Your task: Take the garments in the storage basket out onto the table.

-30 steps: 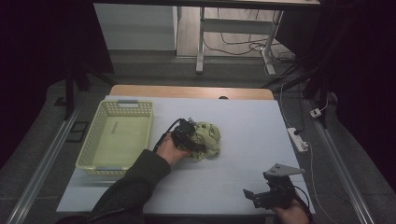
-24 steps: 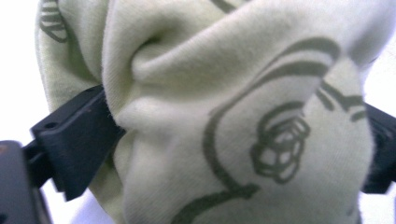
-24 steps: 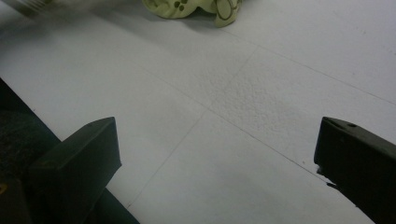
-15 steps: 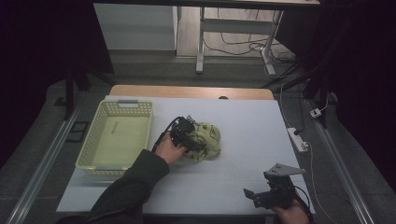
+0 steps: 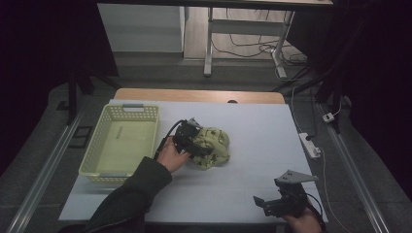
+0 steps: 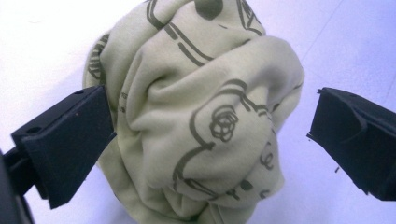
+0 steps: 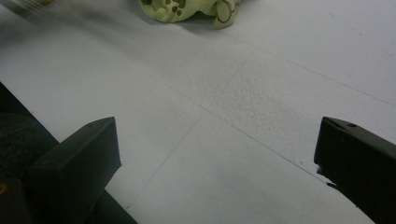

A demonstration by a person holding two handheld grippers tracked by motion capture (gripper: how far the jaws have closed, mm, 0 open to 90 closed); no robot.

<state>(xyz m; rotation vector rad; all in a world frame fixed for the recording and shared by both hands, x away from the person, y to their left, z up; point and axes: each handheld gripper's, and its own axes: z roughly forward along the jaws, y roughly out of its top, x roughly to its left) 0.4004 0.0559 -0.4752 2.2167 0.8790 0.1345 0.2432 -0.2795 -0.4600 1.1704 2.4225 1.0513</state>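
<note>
Left gripper: I see my left gripper point(image 5: 206, 145) near the middle of the table, laid against the left side of the cloth bundle. In the left gripper view its jaws stand wide apart, one on each side of the bundle; the left jaw looks to touch the fabric, the right jaw stands clear of it. Nothing is clamped.

Left hand: my left hand point(image 5: 170, 154) holds the gripper body from the basket side, the dark sleeve coming in from the near edge.

Cloth bundle: the cloth bundle point(image 6: 201, 116) is a crumpled pale green fabric with dark printed outlines and dots. It rests on the table around the centre, slightly left of the midline, just right of the basket and apart from it. The right gripper view catches its lower edge at the top of the frame.

Right gripper: my right gripper point(image 5: 265, 204) sits at the near right corner of the table, well apart from the bundle. In the right gripper view point(image 7: 217, 158) its jaws are spread wide with bare table surface between them; it holds nothing.

Basket: a pale yellow-green lattice basket point(image 5: 99, 171) stands along the left edge of the table. Its interior appears bare apart from a faint mark on the floor that I cannot identify.

Table: the table point(image 5: 272, 126) has a white covering with a wooden strip showing along the far edge.

Surroundings: a white power strip point(image 5: 311, 145) lies off the right edge, on the floor.
</note>
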